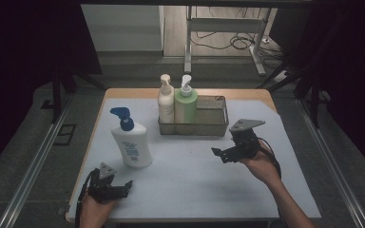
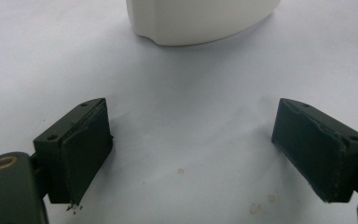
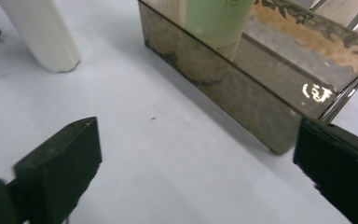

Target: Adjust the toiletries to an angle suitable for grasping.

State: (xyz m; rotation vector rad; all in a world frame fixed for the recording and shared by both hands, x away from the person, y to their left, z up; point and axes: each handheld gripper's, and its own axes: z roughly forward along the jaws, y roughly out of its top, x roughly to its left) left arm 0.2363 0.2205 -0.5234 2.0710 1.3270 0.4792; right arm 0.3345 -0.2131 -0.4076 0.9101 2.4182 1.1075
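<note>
A white bottle with a blue pump point(image 1: 132, 142) stands upright on the white table, left of centre. Its base point(image 2: 200, 21) shows just beyond the jaws in the left gripper view. My left gripper point(image 1: 125, 187) rests near the front left edge, open, with nothing between its pads point(image 2: 191, 149). At the back stands a metal basket point(image 1: 214, 126) that holds a cream pump bottle point(image 1: 166, 102) and a green pump bottle point(image 1: 186, 105). My right gripper point(image 1: 220, 155) hovers in front of the basket's right end, open and empty point(image 3: 196, 172). It faces the basket wall point(image 3: 233, 88) and the green bottle point(image 3: 214, 18).
The right half of the basket holds no bottle. Bare white table point(image 1: 185, 175) lies between the two grippers. A wooden rim point(image 1: 247, 92) runs along the far edge. Behind it stand a white frame point(image 1: 188, 38) and floor cables point(image 1: 237, 42). Metal rails point(image 1: 33, 161) flank the table.
</note>
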